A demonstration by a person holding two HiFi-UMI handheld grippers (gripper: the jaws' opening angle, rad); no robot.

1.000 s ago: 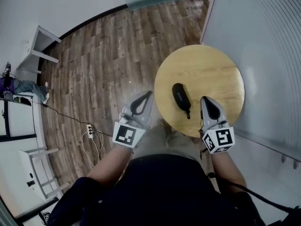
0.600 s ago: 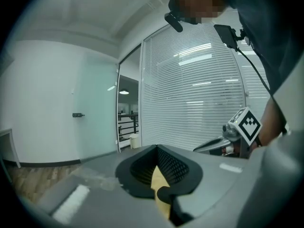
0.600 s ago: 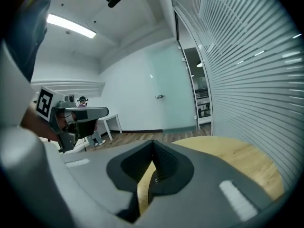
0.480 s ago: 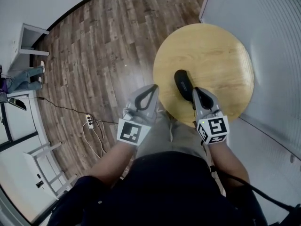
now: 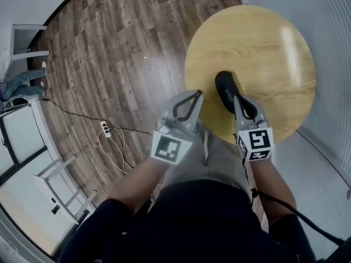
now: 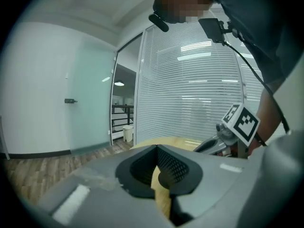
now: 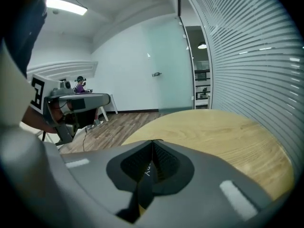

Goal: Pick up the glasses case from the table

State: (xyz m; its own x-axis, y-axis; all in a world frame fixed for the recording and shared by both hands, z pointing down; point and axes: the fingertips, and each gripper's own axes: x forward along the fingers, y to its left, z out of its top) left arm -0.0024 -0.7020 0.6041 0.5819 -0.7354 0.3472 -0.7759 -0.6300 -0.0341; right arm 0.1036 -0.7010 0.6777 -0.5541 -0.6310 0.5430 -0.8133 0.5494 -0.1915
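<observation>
The task is at its beginning: the black glasses case (image 5: 225, 89) lies flat on the round wooden worktop (image 5: 263, 43), near the edge closest to the person, and it is not yet lifted or gripped. What is left, in my judgement, is almost everything: to open the jaws, to put them around the case, to close them and to raise it. The right hand-held gripper (image 5: 240, 97) is the nearer one. In the head view its tips stand at the near end of the case, over it or just beside it; whether they touch it I cannot tell. Its jaws are pressed together with nothing between them, and in the right gripper view only a dark strip of the case with pale print appears through the hollow behind the tips. The left hand-held gripper (image 5: 196, 95) is held beside the left edge of the worktop, apart from the case. Its jaws are also closed and empty, with only the pale wood showing through their hollow. Both forearms reach forward from the body, about parallel, and both hand-held grippers point ahead and somewhat downward, with the marker cubes (image 5: 255, 143) turned up toward the head camera.
</observation>
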